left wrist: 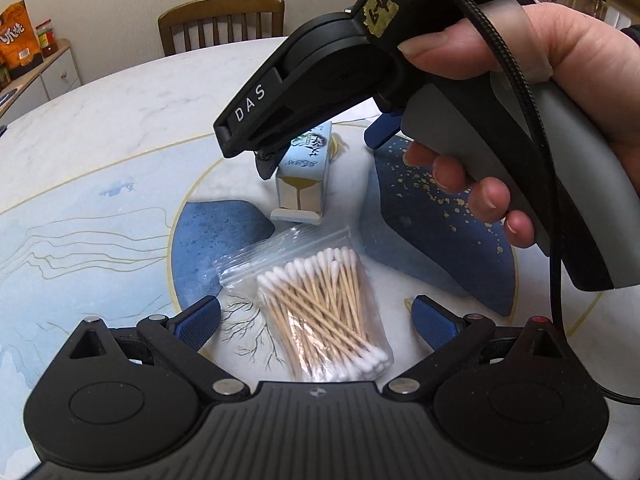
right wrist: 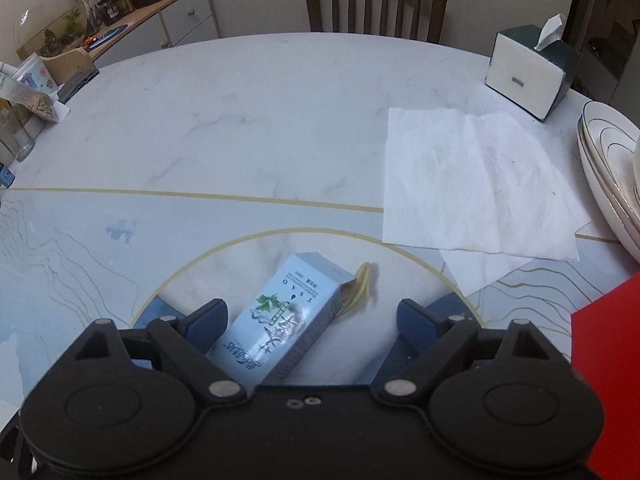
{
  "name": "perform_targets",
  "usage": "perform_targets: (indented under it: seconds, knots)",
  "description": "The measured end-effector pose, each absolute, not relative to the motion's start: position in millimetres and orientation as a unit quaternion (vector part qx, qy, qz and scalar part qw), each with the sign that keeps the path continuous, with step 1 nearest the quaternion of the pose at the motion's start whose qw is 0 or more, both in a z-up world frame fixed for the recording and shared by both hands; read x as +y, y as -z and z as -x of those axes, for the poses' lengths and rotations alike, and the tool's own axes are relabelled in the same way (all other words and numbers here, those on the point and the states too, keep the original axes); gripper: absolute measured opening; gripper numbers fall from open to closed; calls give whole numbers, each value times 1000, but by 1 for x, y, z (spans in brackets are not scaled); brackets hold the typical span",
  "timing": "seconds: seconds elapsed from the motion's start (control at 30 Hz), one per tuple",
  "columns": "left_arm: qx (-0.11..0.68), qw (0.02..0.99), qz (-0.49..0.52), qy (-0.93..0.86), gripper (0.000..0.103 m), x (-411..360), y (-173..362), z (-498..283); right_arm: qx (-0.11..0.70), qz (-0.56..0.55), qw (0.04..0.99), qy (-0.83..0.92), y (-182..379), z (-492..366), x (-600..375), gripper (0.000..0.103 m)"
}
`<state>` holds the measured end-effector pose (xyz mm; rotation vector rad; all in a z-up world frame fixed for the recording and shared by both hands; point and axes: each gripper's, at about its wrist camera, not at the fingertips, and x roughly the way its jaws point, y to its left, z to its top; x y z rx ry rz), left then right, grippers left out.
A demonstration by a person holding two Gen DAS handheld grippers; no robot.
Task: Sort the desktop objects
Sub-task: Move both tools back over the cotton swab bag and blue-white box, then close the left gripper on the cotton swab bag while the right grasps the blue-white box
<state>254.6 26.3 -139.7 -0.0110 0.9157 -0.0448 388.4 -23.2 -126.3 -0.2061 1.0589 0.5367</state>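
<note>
Low in the left wrist view, the left tongs (left wrist: 316,322) gape wide and empty over the bag of cotton swabs (left wrist: 320,312), flat on the worktop (left wrist: 120,152): light, crinkly, slippery plastic, probably best pinched across the bundled sticks. Lower centre of the right wrist view, the right tongs (right wrist: 310,322) stand just as wide, gripping nothing, straddling the small carton (right wrist: 276,320) lying on its side with one end flap open; it looks light and crushable, so take its long sides gently. Beyond: paper sheets (right wrist: 472,184), tissue box (right wrist: 528,72), stacked plates (right wrist: 612,168), chair (right wrist: 374,4).
</note>
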Motion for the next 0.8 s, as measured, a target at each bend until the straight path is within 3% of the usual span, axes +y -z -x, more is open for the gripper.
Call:
perform_targets:
  seconds: [0.27, 0.43, 0.53, 0.8]
  knots:
    - [443, 896, -6, 24, 99, 25, 142, -256, 498, 117, 821, -255, 130, -386, -21, 86]
    - [445, 895, -21, 25, 90, 21, 140, -255, 493, 135, 822, -252, 129, -381, -23, 78]
    - [443, 896, -25, 31, 80, 19, 139, -253, 493, 138, 822, -250, 128, -380, -26, 69]
    - [442, 896, -26, 38, 48, 16, 133, -249, 504, 120, 821, -239, 123, -382, -43, 33]
